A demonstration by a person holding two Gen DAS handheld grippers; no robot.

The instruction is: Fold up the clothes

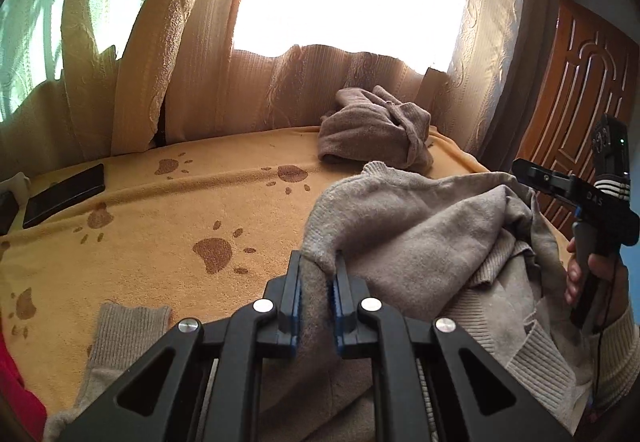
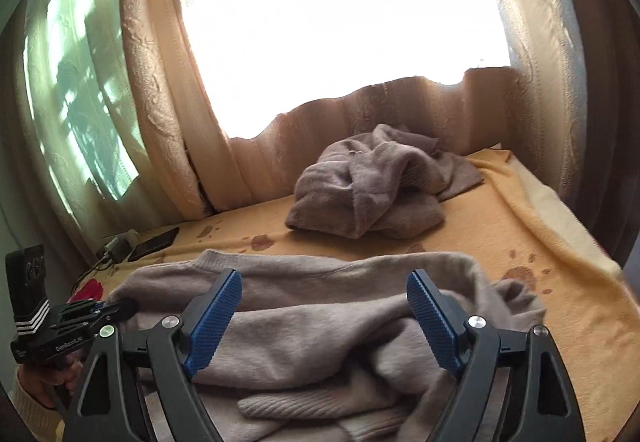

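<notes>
- At the far left of the bed (image 1: 132, 226), on its orange paw-print blanket, a dark phone (image 1: 66, 200) lies flat near the curtain (image 1: 168, 54); a scrap of red cloth (image 1: 18, 394) shows at the lower left edge; neither belongs to my job.
- My left gripper (image 1: 318, 282) is clenched on a fold of the beige sweater (image 1: 420, 226); the knit is pinched between the two fingers (image 1: 291, 294) and lifts a little off the blanket at that point.
- The sweater lies bunched in front of me, near the bed's front edge; a ribbed cuff (image 1: 128, 330) trails out flat to the left and another ribbed hem sags to the right; I judge it not yet spread, so no fold is made on it.
- Further back, near the curtain, a second brownish garment (image 2: 372, 186) sits in a rumpled heap, well apart from the sweater; it looks untouched and unfolded.
- My right gripper (image 2: 324, 318) hangs over the sweater with its blue-padded fingers (image 2: 216, 318) spread wide; nothing is gripped between them, though the cloth lies just below.
- As I read it, the task is at its start: one corner is caught; the other side waits for my right fingers, then the spreading, the folding, and the second garment.
</notes>
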